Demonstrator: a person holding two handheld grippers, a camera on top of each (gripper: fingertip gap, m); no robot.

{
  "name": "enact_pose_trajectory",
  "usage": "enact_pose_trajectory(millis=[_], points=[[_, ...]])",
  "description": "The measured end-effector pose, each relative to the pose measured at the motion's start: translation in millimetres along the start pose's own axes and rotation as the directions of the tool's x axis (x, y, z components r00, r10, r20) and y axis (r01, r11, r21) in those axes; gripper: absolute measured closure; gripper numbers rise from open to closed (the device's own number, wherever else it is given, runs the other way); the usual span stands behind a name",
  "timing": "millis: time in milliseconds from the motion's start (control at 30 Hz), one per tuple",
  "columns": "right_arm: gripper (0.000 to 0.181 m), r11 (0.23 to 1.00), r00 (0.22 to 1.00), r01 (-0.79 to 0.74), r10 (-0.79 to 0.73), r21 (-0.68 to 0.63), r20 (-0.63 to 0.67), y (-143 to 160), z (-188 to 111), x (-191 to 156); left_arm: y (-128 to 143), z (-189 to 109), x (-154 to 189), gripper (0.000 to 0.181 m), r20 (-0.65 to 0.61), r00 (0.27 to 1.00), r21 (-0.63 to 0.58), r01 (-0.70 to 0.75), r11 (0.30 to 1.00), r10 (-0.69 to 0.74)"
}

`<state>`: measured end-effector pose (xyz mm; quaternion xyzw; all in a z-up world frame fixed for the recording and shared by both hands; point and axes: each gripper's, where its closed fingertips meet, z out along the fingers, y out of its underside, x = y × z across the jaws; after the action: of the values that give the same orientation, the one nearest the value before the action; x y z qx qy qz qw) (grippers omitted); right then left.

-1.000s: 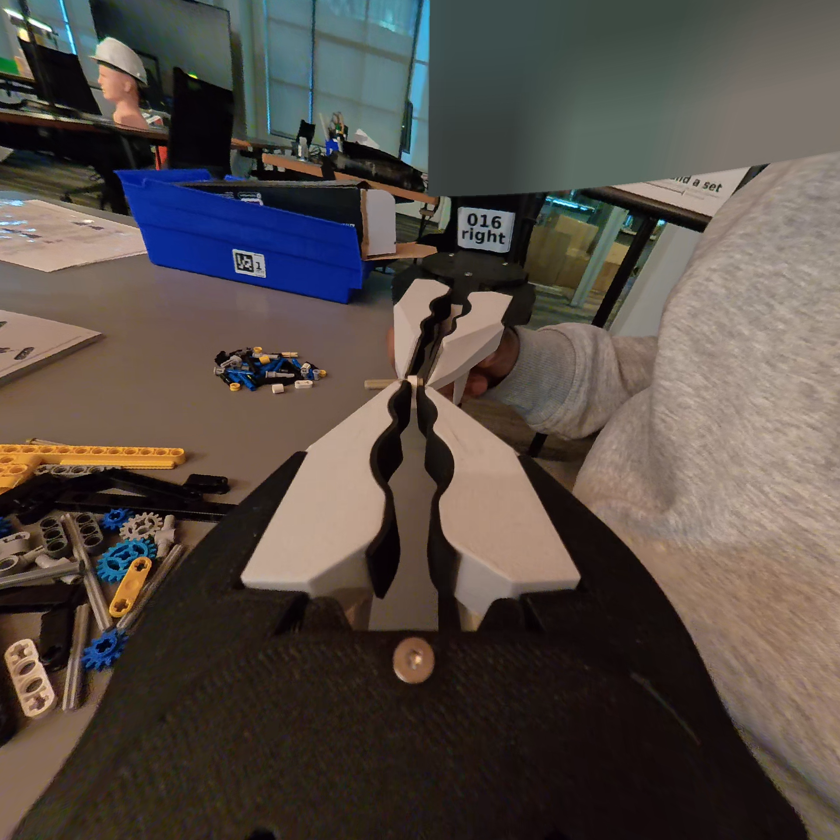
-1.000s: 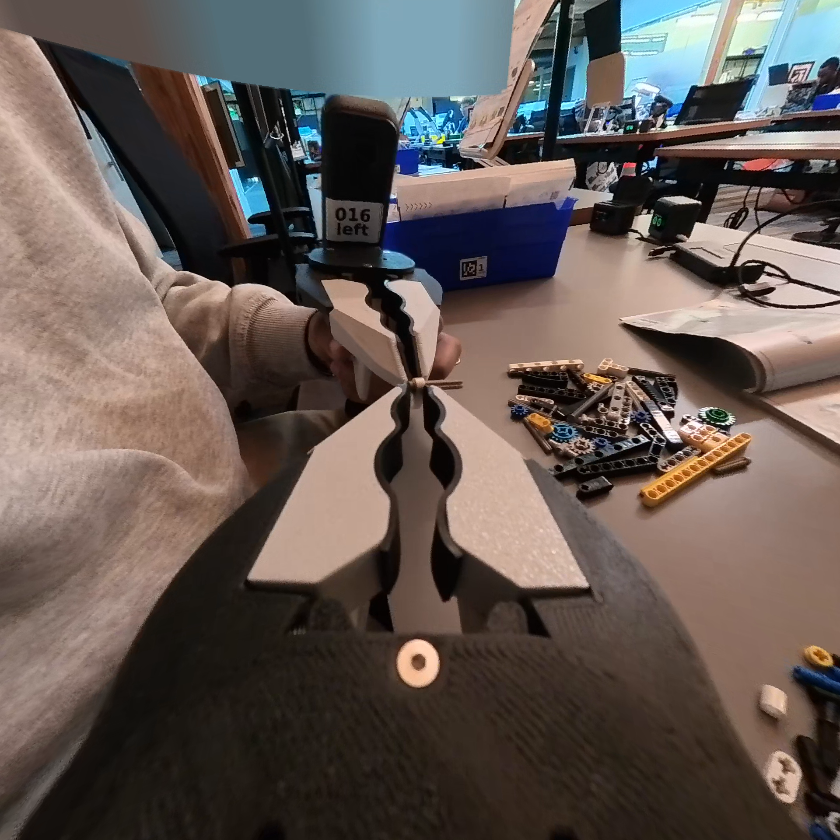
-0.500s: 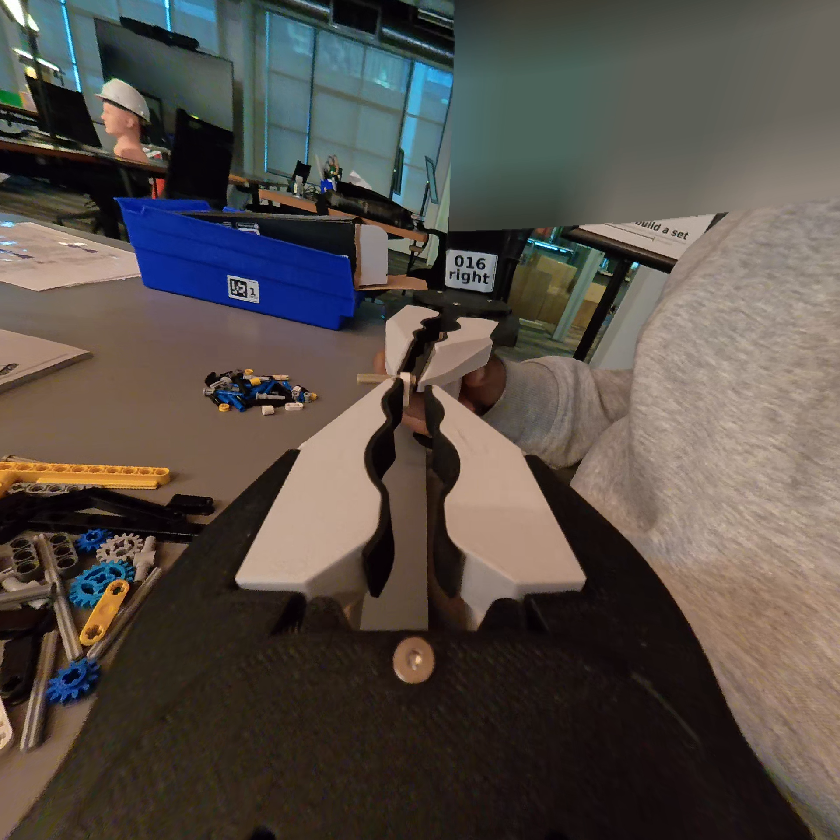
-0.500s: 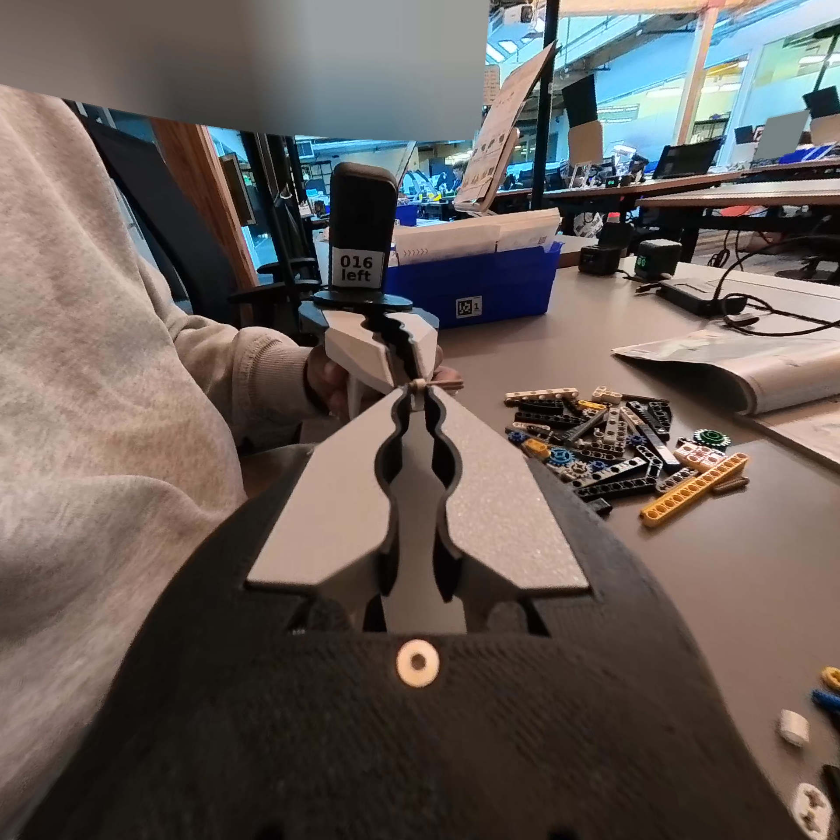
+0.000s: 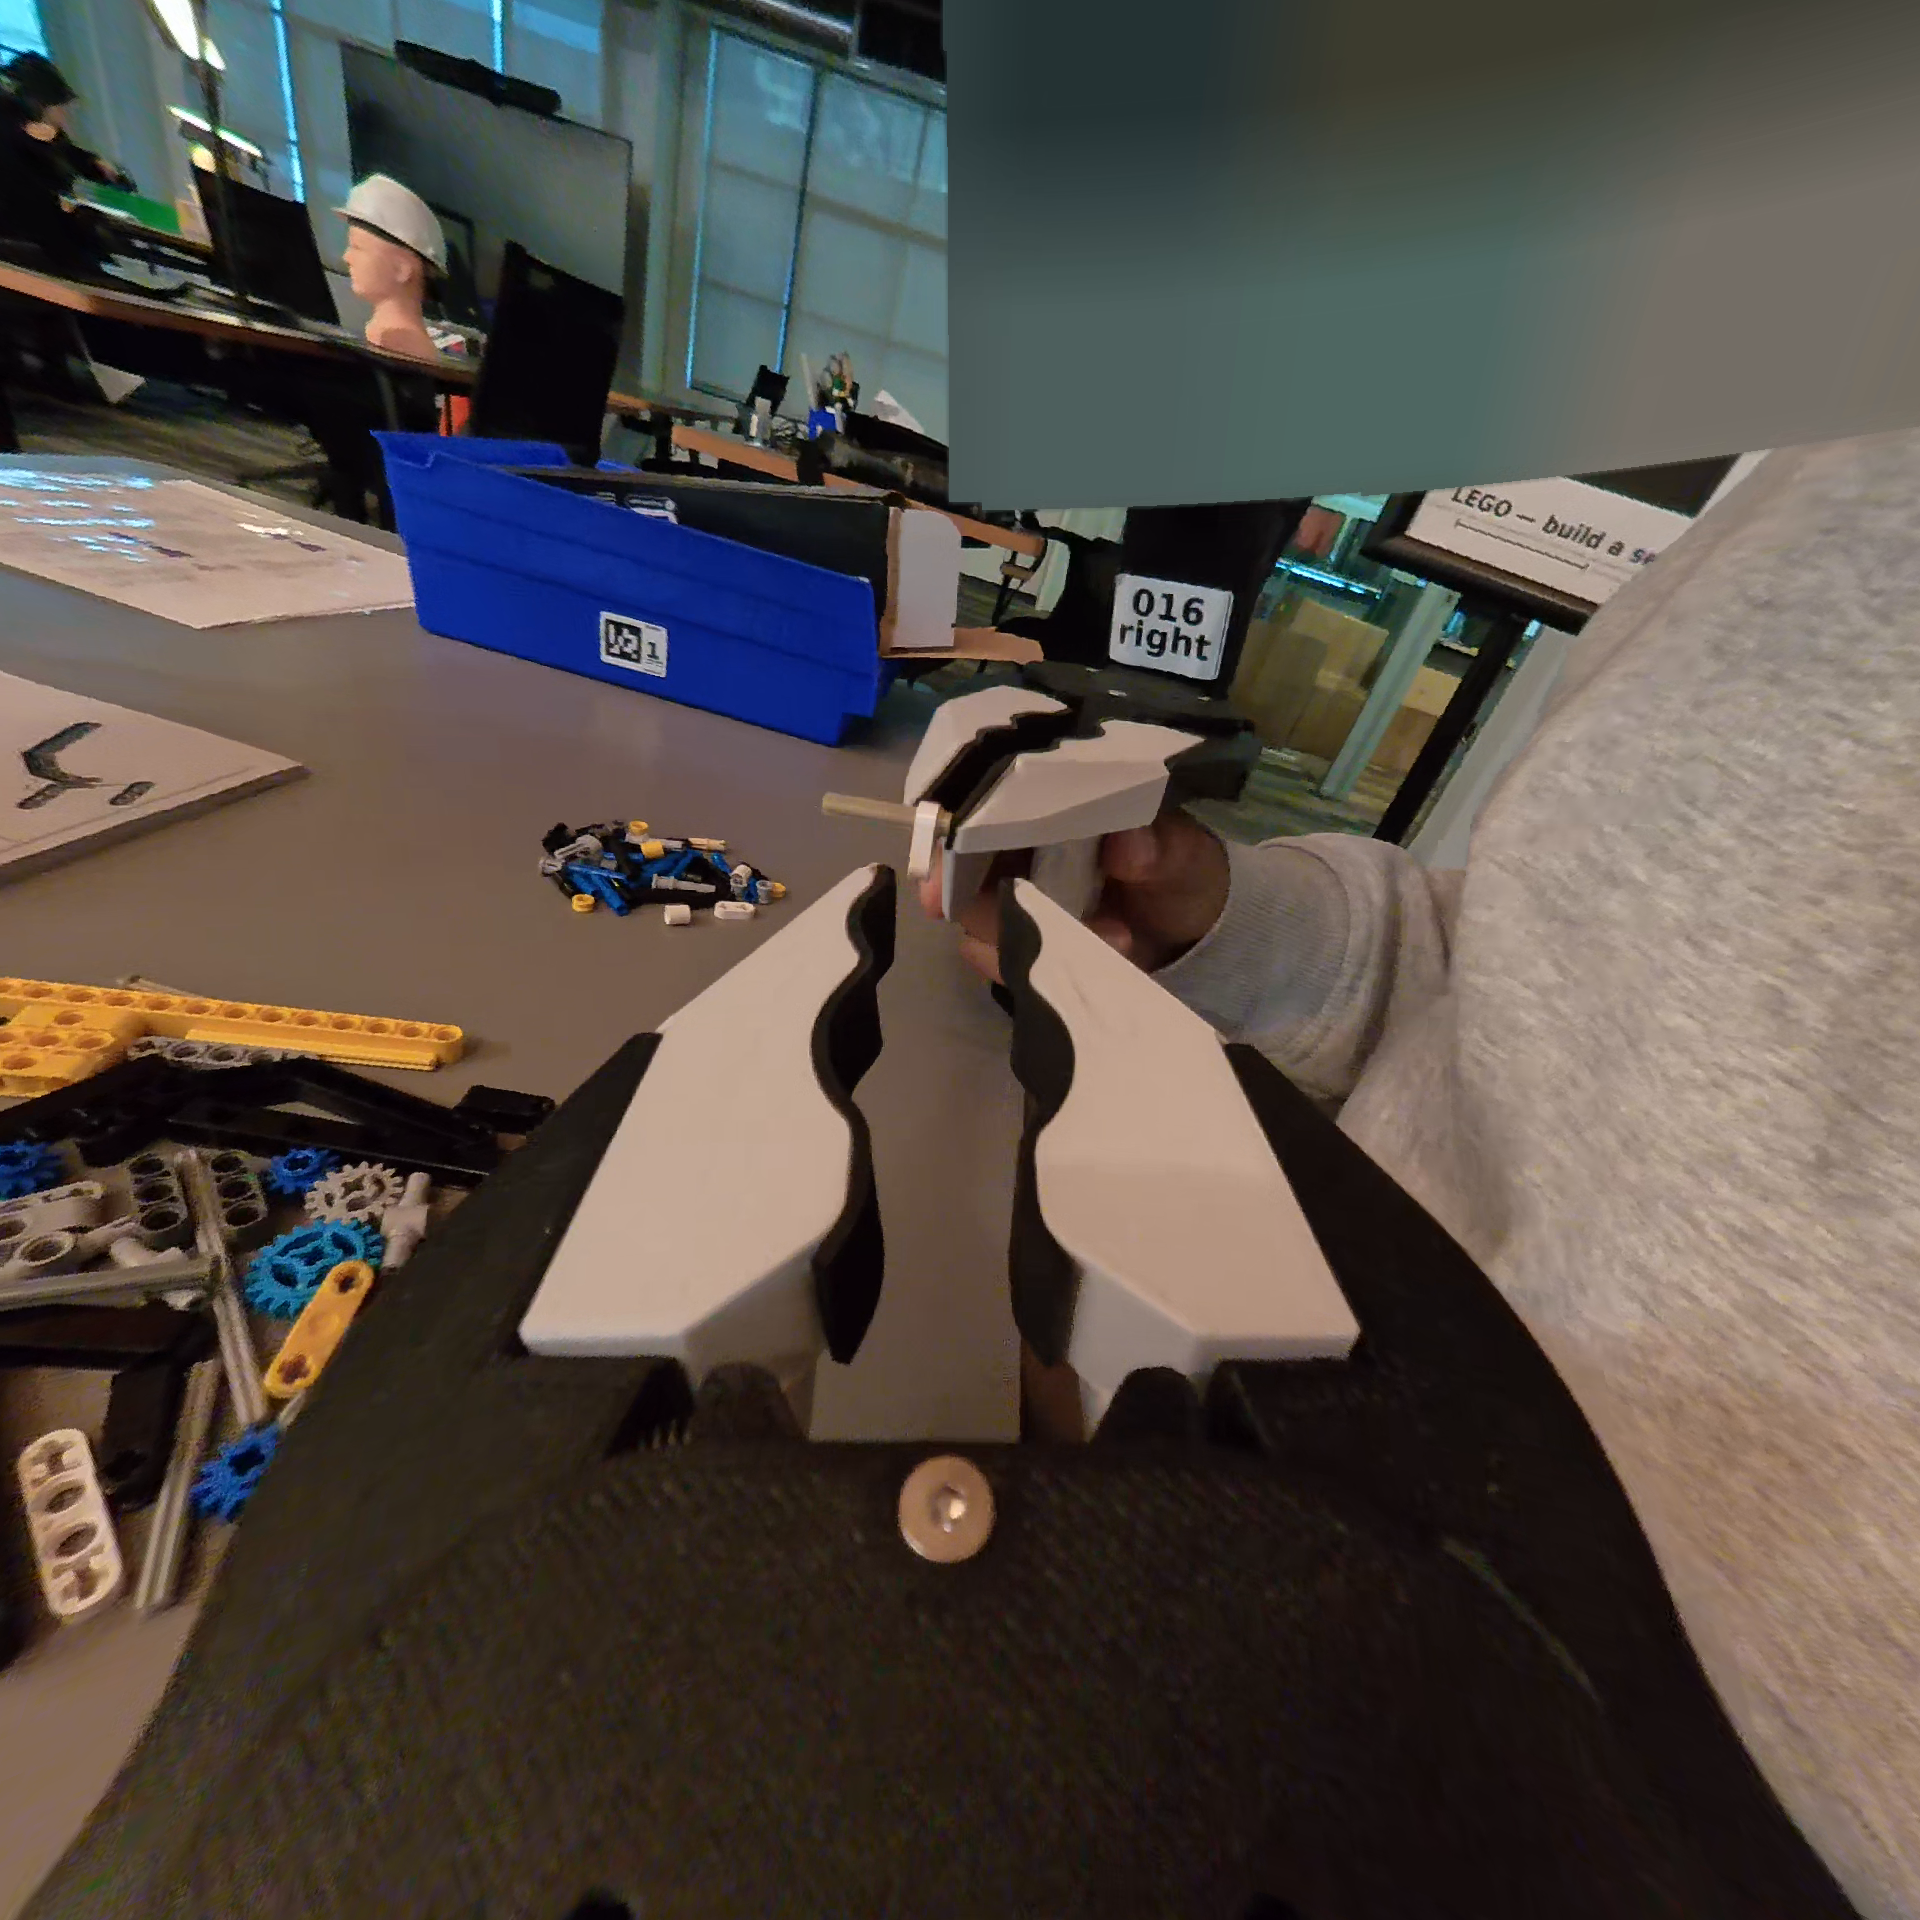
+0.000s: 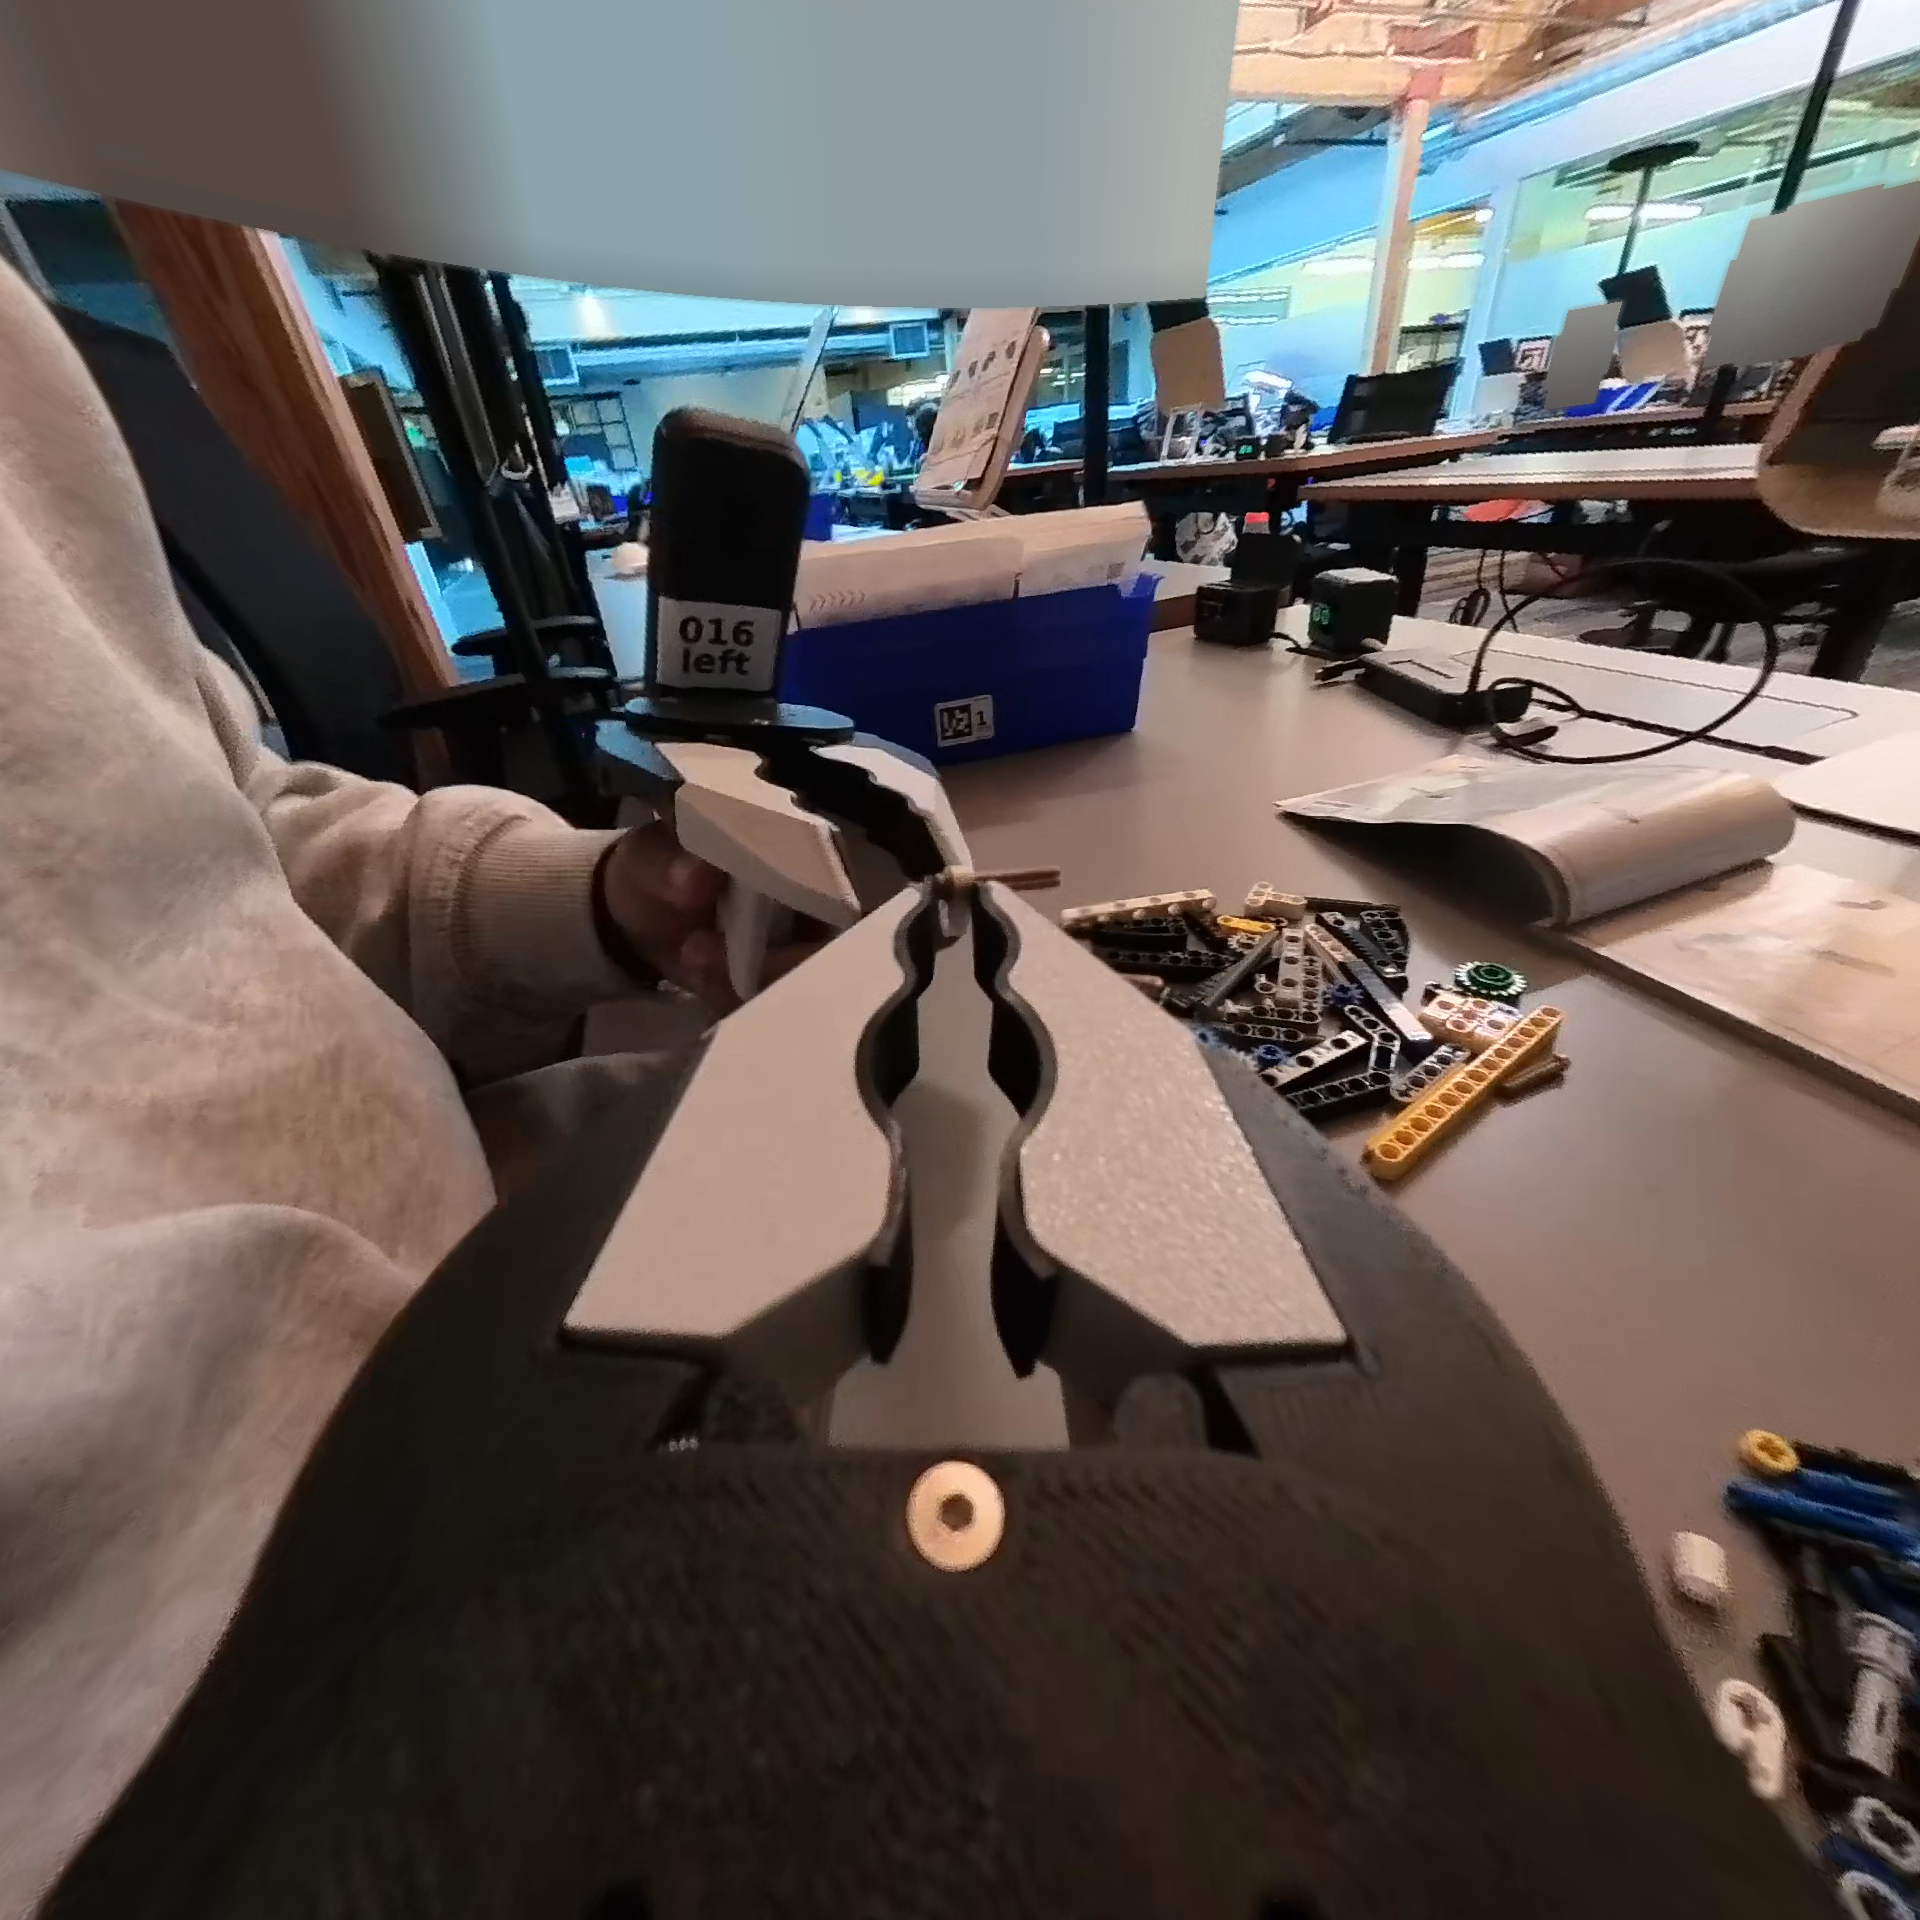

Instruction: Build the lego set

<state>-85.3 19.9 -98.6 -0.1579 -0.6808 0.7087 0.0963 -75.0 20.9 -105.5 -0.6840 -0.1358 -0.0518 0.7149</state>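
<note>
My right gripper (image 6: 953, 902) is shut on a small white Lego piece (image 6: 948, 916) with a tan axle (image 6: 1013, 879) sticking out of it, held in the air above the table edge. In the left wrist view the same piece (image 5: 923, 836) and axle (image 5: 862, 805) sit at the right gripper's (image 5: 928, 826) tips. My left gripper (image 5: 945, 883) is open and empty, its tips just below and in front of that piece. A pile of beams and gears (image 5: 208, 1143) with a long yellow beam (image 5: 260, 1023) lies on the left. A small pile of pins (image 5: 655, 868) lies further out.
A blue bin (image 5: 644, 603) stands at the back of the grey table (image 5: 416, 790). Instruction sheets (image 5: 104, 769) lie at the left, and a booklet (image 6: 1558, 821) and cables (image 6: 1621, 717) show in the right wrist view. The person's grey sleeve (image 5: 1662, 1039) is close by. Both grippers' tips are close together, under 4 cm apart.
My left gripper has opened and let go of the axle piece. The right gripper keeps hold of it and has turned slightly, and the two grippers have drawn a little apart.
</note>
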Motion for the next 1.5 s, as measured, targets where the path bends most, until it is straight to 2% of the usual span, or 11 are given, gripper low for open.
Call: enact_pose_trajectory(millis=[167,233,333,500,600,733,933,1067,1200,1333,1500], points=[[0.177,0.997,0.987,-0.061,0.067,0.047,-0.147,-7.5,-7.1,30.8,-13.5,-5.5,3.5,0.161,-0.021,0.995,0.063,0.096,0.993,-0.095],[0.177,0.999,0.977,-0.024,0.032,0.039,-0.211,-8.9,-9.4,47.2,-24.3,-9.8,-4.6,0.163,0.056,0.985,0.153,0.151,0.977,-0.161],[0.177,1.000,0.982,0.006,-0.001,0.024,-0.189,-12.6,-6.7,59.1,-35.6,-11.6,-8.6,0.165,0.160,0.961,0.259,0.180,0.949,-0.226],[0.177,0.980,0.988,-0.137,0.146,0.146,-0.049,-36.7,-7.7,63.4,-28.0,2.0,-23.6,0.163,0.323,0.945,0.112,0.006,0.994,-0.042],[0.177,0.932,0.964,-0.253,0.266,0.261,-0.018,-47.0,-19.2,72.9,-35.6,4.4,-32.8,0.164,0.302,0.953,0.125,-0.059,0.990,0.018],[0.178,0.839,0.924,-0.360,0.382,0.408,0.030,-58.9,-34.2,82.7,-23.5,4.6,-35.3,0.163,0.169,0.986,0.098,-0.023,0.995,0.006],[0.177,0.896,0.941,-0.286,0.331,0.340,-0.079,-45.2,-22.8,76.4,-39.0,-28.2,-18.5,0.167,0.128,0.991,0.270,0.011,0.963,-0.047],[0.177,0.894,0.918,-0.295,0.362,0.337,-0.159,-41.8,-12.2,78.9,-32.9,-27.7,-31.0,0.163,0.226,0.973,0.199,-0.001,0.980,-0.045],[0.178,0.832,0.855,-0.414,0.495,0.371,-0.155,-34.9,-14.8,90.6,-50.9,-9.1,-40.4,0.162,0.312,0.950,0.194,-0.076,0.978,0.012],[0.178,0.780,0.823,-0.512,0.566,0.359,-0.055,-28.9,-32.5,99.3,-69.9,23.6,-54.1,0.161,0.377,0.923,0.244,-0.018,0.970,-0.078],[0.178,0.742,0.820,-0.531,0.572,0.410,0.027,-46.3,-66.5,110.0,-71.3,75.5,-48.8,0.158,0.396,0.917,0.156,-0.011,0.988,-0.052]])
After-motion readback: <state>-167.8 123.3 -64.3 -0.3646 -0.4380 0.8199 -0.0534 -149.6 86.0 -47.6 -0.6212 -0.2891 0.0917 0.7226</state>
